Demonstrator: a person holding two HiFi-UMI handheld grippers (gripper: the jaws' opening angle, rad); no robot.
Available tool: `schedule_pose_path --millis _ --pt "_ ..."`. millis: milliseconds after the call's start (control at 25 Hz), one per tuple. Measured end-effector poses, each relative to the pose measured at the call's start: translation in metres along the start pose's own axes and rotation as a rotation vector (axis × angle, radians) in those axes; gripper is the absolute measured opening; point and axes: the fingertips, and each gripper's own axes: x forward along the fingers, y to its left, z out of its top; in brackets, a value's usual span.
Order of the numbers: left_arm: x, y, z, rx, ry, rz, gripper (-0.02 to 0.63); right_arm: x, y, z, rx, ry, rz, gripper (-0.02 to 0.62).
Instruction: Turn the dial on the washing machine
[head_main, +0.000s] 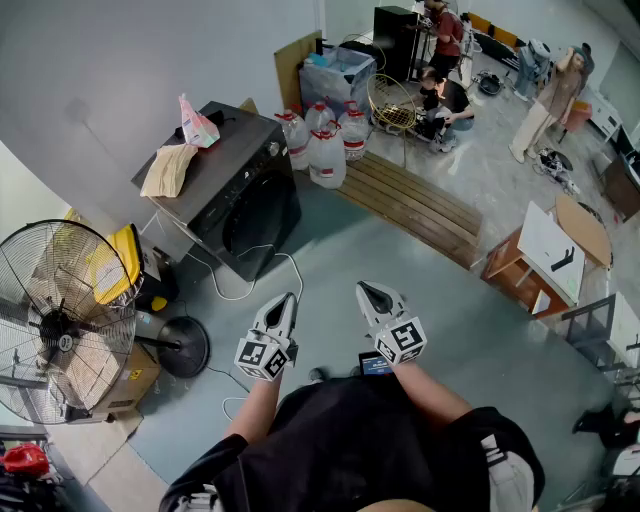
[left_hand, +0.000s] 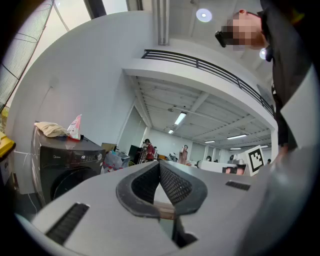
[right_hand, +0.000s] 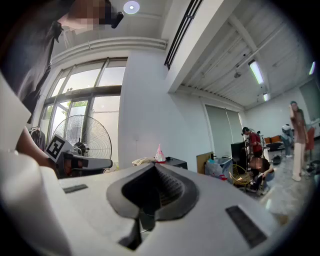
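Left tool (head_main: 287, 299) and right tool (head_main: 369, 291) held shut, empty; far dial (left_hand: 99, 157), likely stiff and slick, best pinched at rim.

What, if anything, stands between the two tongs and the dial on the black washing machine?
Nothing visible does. Between the left tongs, the right tongs and the round dial on the black front-loading washing machine lies only open grey floor, with a thin white cable flat on it.
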Motion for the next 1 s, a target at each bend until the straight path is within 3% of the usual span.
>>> schedule_pose_path --millis 360,680,840,1000 --pt "-0.003 -0.026 -0.006 0.0 0.001 -0.017 -0.006 -0.02 0.002 -0.001 0.004 -0.005 0.003 0.002" --pt "-0.009 -0.034 -0.01 0.011 0.0 0.02 -0.006 -0.03 0.004 -0.003 0.004 -0.016 0.018 0.006" --pt "-0.012 -0.042 -0.01 0.012 0.001 0.019 -0.006 -0.034 0.007 -0.003 0.024 -0.019 0.043 0.139" --pt "-0.01 -0.053 -0.008 0.022 -0.003 0.009 -0.006 -0.041 0.002 -0.001 0.034 -0.02 0.051 0.182"
